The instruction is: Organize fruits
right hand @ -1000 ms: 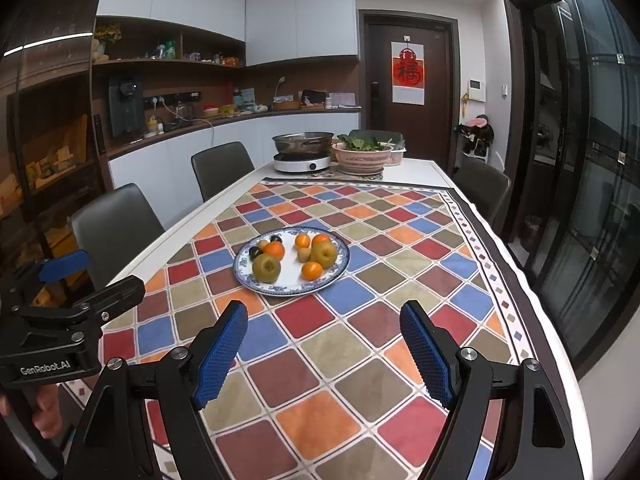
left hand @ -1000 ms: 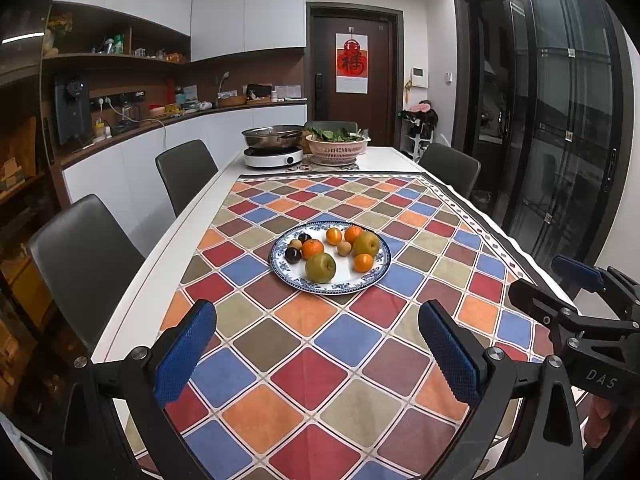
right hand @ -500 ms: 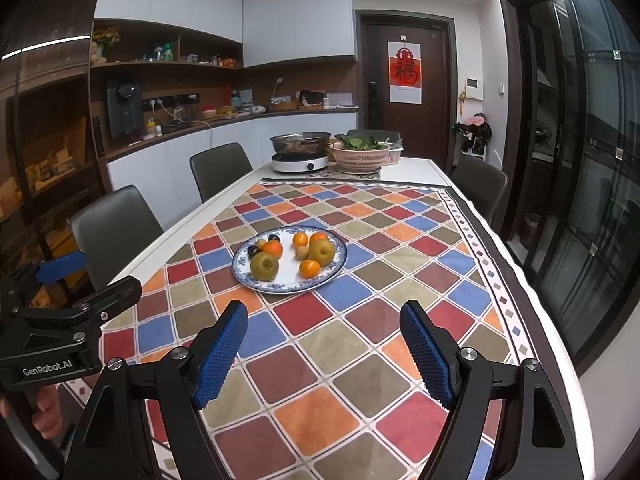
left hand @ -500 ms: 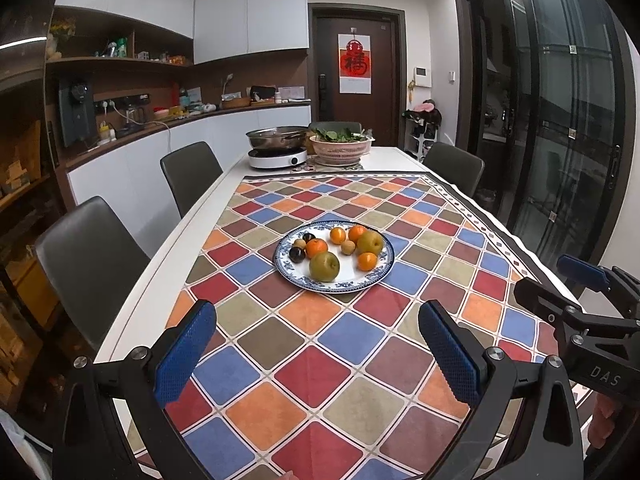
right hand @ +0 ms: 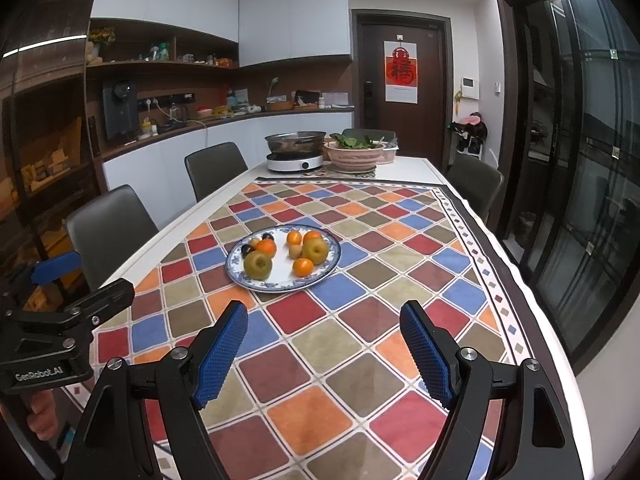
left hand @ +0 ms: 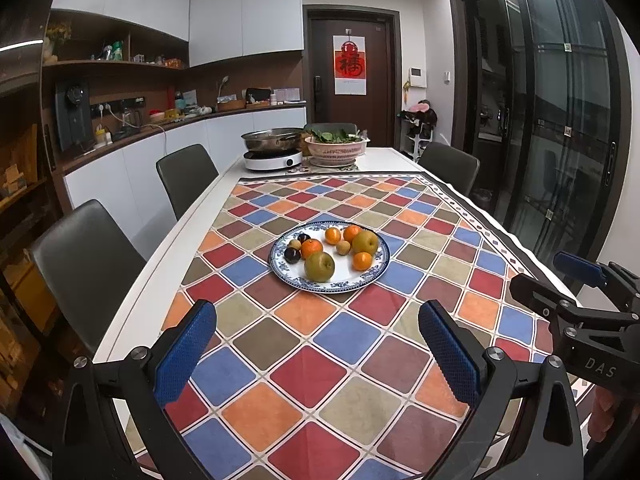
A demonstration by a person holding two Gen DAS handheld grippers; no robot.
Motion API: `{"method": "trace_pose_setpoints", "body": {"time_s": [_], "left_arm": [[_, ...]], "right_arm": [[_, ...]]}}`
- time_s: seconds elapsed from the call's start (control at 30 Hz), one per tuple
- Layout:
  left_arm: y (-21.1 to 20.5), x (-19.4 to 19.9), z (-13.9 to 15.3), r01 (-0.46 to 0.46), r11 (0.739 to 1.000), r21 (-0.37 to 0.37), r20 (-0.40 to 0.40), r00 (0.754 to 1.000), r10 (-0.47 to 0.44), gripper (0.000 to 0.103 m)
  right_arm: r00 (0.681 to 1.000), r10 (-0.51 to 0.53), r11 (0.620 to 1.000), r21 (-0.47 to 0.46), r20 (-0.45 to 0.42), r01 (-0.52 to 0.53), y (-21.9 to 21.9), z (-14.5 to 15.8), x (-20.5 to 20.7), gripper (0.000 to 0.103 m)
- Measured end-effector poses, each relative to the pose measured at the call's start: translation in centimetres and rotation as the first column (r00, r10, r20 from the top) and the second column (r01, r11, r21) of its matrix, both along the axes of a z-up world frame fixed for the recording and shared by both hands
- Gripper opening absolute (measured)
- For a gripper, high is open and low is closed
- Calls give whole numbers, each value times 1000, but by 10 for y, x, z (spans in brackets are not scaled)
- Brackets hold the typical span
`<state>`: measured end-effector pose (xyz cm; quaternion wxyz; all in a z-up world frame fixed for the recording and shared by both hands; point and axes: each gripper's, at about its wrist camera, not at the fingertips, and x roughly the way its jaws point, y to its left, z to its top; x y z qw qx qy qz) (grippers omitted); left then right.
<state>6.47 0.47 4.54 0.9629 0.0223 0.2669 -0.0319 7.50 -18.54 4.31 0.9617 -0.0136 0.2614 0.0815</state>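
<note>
A blue-and-white plate (left hand: 376,272) (right hand: 332,258) sits mid-table on a checked cloth. It carries two green-brown pears (left hand: 319,266) (right hand: 258,265), several oranges (left hand: 362,261) (right hand: 302,267), small tan fruits (left hand: 343,247) and two dark plums (left hand: 292,255). My left gripper (left hand: 318,354) hangs open over the near cloth, well short of the plate, nothing between its blue pads. My right gripper (right hand: 323,354) is likewise open and holds nothing, also short of the plate. Each gripper shows at the edge of the other's view.
At the table's far end stand a pan on a white cooker (left hand: 273,151) and a pink basket of greens (left hand: 336,148). Grey chairs (left hand: 86,256) line the left side, another (left hand: 448,166) the right. A counter runs along the left wall; glass doors on the right.
</note>
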Motion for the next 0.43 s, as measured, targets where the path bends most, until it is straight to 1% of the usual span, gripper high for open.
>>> {"method": "trace_pose_setpoints", "body": {"time_s": [0.43], "left_arm": [[4, 12, -11, -4, 1000, -18, -44, 999, 3, 103]], "right_arm": [[1000, 0, 1000, -19, -27, 0, 7, -9, 11, 79]]}}
